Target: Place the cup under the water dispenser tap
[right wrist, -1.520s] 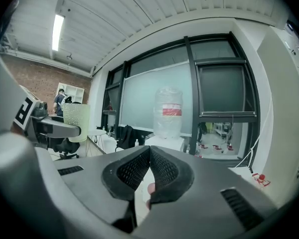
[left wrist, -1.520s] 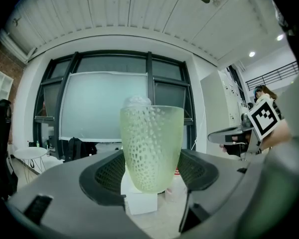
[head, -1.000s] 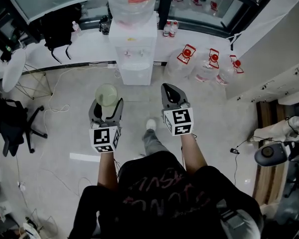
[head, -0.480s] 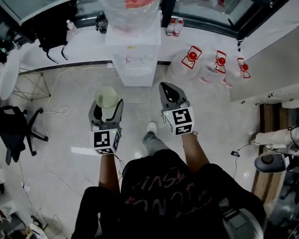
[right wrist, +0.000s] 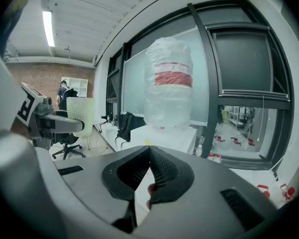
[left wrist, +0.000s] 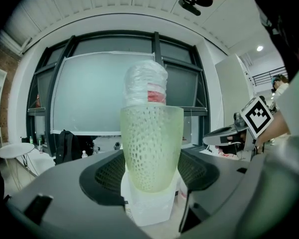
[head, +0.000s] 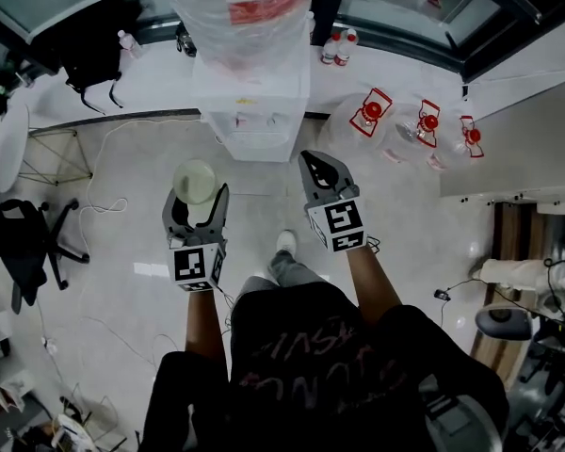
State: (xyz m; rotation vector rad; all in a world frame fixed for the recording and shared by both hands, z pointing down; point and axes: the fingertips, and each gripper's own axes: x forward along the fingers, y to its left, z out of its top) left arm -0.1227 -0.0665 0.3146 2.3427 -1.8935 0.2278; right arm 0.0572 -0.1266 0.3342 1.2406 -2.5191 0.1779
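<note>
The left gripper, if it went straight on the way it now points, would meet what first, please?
Probably the water dispenser. It stands directly behind the cup that the left gripper holds, and only bare floor shows between them, though the depth is unclear.

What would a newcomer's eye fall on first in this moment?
First, the pale green cup standing upright between the jaws of the left gripper, held out over the floor. Just ahead stands the white water dispenser with a big wrapped bottle on top. The right gripper alongside is shut and empty, and spare water jugs sit on the floor to the right.
</note>
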